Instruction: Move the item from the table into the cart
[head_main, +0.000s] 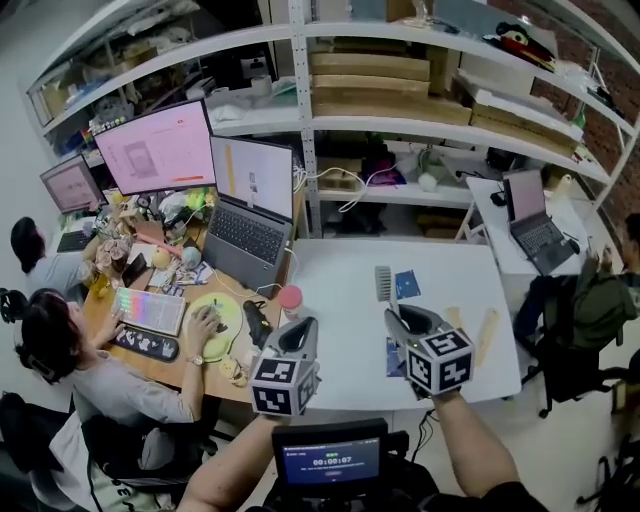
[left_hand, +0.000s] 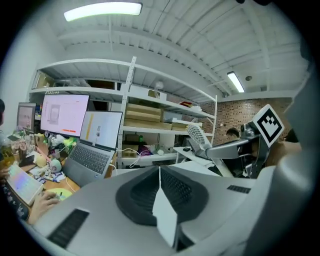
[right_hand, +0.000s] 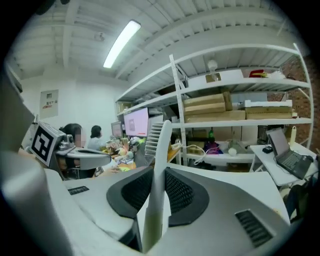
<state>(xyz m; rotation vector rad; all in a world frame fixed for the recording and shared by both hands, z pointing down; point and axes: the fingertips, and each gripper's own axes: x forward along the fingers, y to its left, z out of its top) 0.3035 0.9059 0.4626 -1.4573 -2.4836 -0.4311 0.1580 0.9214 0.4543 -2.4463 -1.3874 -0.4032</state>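
My right gripper (head_main: 398, 314) is shut on the handle of a white brush (head_main: 383, 283), whose bristled head sticks out past the jaws over the white table (head_main: 340, 290). In the right gripper view the brush (right_hand: 159, 145) stands upright, pinched between the dark pads (right_hand: 181, 192). My left gripper (head_main: 297, 330) hovers at the table's near left edge, its jaws pressed together with nothing between them (left_hand: 160, 174). The left gripper view shows the brush (left_hand: 199, 135) held out to the right. No cart is in view.
A blue card (head_main: 407, 284), a wooden strip (head_main: 487, 335) and a pink round thing (head_main: 290, 297) lie on the white table. A laptop (head_main: 245, 215) and monitors stand left, where a person (head_main: 90, 370) sits. Shelves (head_main: 420, 110) line the back. A small screen (head_main: 330, 460) sits below me.
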